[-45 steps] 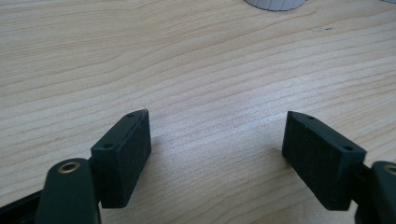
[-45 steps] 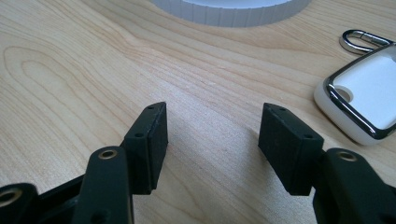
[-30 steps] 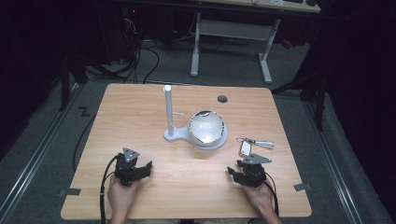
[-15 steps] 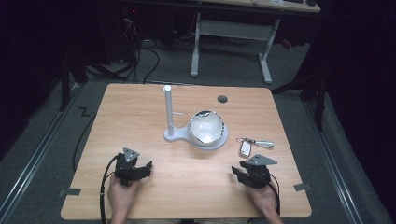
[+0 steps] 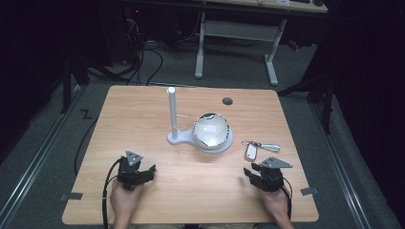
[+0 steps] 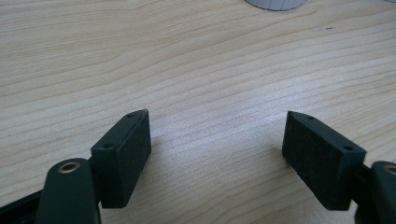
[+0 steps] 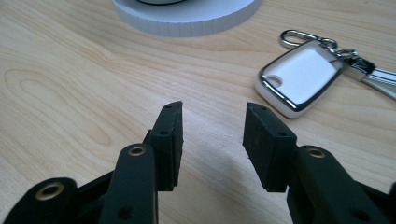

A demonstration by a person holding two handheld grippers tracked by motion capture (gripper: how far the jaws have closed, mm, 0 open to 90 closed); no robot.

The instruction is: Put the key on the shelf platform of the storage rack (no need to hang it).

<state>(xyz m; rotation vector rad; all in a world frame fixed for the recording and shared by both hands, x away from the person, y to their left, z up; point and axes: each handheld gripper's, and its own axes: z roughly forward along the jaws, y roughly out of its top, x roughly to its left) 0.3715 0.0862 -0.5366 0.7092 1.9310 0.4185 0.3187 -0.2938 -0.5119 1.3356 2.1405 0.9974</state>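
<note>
A white key fob (image 5: 250, 151) on a key ring with a silver strap (image 5: 268, 147) lies on the wooden table (image 5: 143, 114), right of a white stand. In the right gripper view the fob (image 7: 299, 77) lies just ahead and to the right of my jaws. My right gripper (image 5: 249, 173) (image 7: 212, 126) is open; its jaws have just been closing, and only bare wood lies between them. My left gripper (image 5: 149, 169) (image 6: 217, 140) rests at the front left, its jaws wide open over bare wood.
The white stand's base (image 5: 179, 139) (image 7: 187, 18) carries an upright post (image 5: 171, 109) and a shiny round bowl (image 5: 211, 130) mid-table. A dark cable hole (image 5: 227, 100) sits near the far edge. A desk frame (image 5: 239, 33) stands on the floor beyond.
My right gripper has drifted a little to the right near the front edge. The left gripper, the fob and the stand have not moved.
</note>
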